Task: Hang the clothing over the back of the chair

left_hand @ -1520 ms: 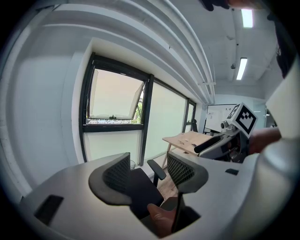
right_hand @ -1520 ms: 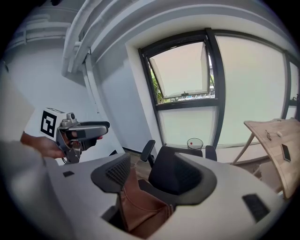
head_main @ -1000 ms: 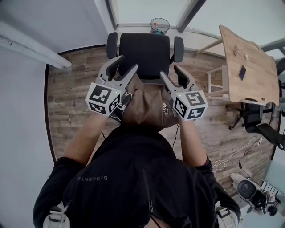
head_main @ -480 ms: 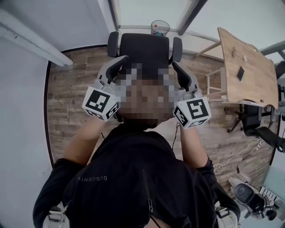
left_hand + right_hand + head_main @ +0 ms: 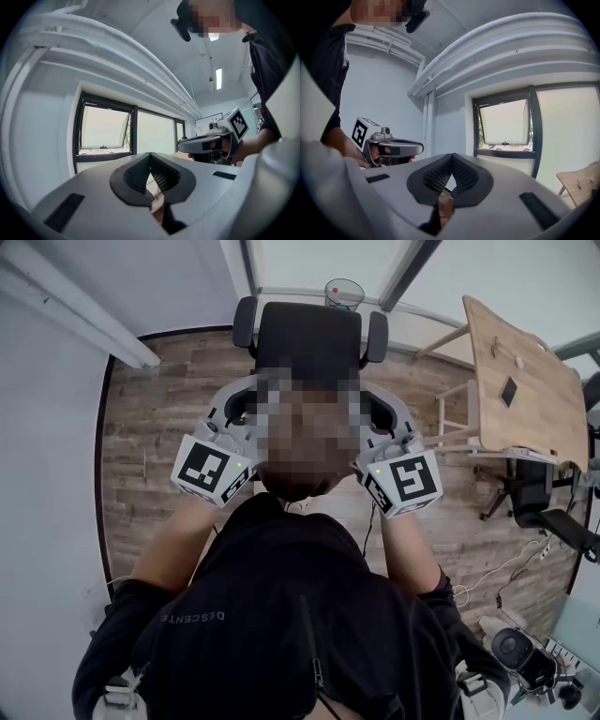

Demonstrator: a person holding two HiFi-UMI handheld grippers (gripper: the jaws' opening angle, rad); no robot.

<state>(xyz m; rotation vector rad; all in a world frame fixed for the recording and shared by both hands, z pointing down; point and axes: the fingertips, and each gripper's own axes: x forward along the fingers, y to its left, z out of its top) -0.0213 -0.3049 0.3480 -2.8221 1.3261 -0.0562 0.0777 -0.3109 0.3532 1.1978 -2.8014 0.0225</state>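
Where ribbed fingers [image 5: 433,177] meet, brown cloth [image 5: 446,206].

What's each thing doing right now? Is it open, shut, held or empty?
left tool: shut on the clothing
right tool: shut on the clothing
clothing: gripped by both tools
chair: visible part bare, nothing hung there
window: tilted open

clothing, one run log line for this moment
left gripper: shut on clothing | right gripper: shut on clothing | clothing: held up by both | chair: clothing not on it yet
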